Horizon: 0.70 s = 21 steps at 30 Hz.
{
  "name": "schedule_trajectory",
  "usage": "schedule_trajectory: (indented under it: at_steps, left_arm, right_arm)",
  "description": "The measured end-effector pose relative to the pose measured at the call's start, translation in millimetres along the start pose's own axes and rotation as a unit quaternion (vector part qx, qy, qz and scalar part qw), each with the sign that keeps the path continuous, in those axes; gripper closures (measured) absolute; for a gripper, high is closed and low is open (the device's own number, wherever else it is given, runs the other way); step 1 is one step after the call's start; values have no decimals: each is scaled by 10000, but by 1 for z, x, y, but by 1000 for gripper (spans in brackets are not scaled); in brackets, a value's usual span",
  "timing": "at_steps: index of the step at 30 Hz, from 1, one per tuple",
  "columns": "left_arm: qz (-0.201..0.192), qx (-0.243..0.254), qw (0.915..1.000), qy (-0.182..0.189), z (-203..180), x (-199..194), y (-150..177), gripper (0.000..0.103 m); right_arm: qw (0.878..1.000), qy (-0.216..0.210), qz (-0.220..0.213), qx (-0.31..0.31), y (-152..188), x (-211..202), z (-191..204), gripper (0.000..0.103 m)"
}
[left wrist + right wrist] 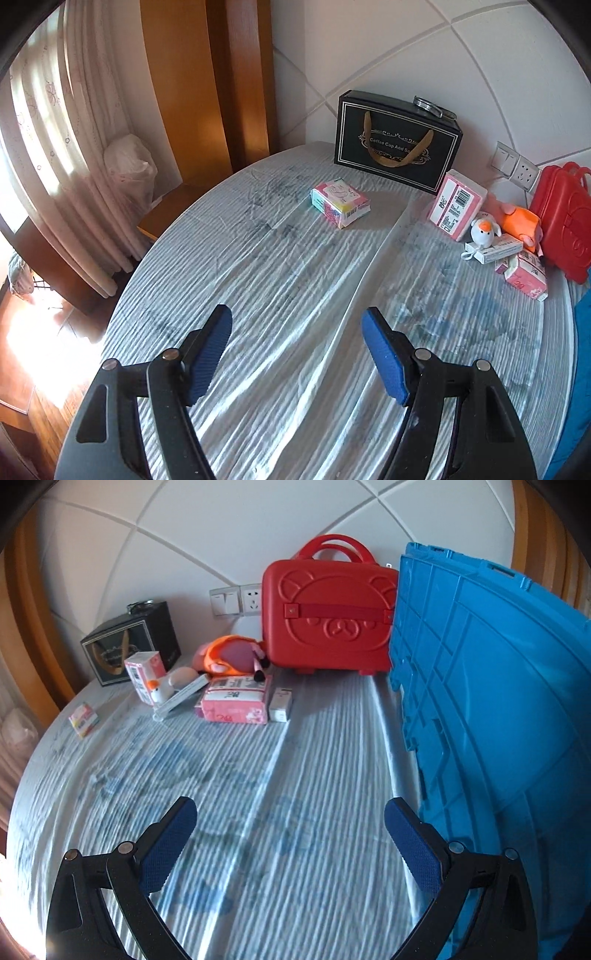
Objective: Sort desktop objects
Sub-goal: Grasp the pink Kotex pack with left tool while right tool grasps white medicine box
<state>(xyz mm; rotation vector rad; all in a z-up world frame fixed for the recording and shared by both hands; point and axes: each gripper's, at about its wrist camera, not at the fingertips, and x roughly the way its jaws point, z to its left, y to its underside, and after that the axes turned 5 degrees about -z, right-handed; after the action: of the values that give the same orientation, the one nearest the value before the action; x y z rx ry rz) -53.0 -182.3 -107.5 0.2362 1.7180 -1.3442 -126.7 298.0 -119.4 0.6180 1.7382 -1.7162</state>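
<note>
Left wrist view: the left gripper (297,321) hangs released, jaws apart with only the striped tablecloth (280,295) between them. The small pink packet (340,202) lies alone, ahead and slightly right of the claw, well apart from it, its long axis slanting across the claw's line. Behind it stands the black gift box (397,142). The rest of the clutter sits far right; the red case (563,221) is cut off at the frame edge

Right wrist view: the right gripper (290,812) is also released and empty. The pink tissue pack (236,703) lies ahead and left, beside a small white box (280,703), with the plush toy (231,657) behind. The blue crate (491,709) rises just beside the right finger, its opening hidden. The left hand looks nearer the lone packet
</note>
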Motion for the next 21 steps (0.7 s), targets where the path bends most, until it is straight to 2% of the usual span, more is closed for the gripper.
schedule_trajectory:
  at_steps: [8,13,16,19,21]
  left_arm:
    - [645,-428,9966,294,-24,161,-85,31]
    - [810,-646,9945,161,-43,245,-130,31]
    - [1074,-786,9909,182,-54,289,-143,31]
    - [1065,-534,9929,-51,-69,316,-146,30]
    - [986,-85,9949,-197,-81,321,-143,30]
  right_arm:
    - [9984,291,335,351,-32,85,4,0]
    - [9964,473,531,458,-45,138,6,0]
    - [9958,498,587,506,-52,166,8,0]
    - [9954,508,608,536,-61,188,10,0]
    - [9955,471,604,559,-65,200,13,0]
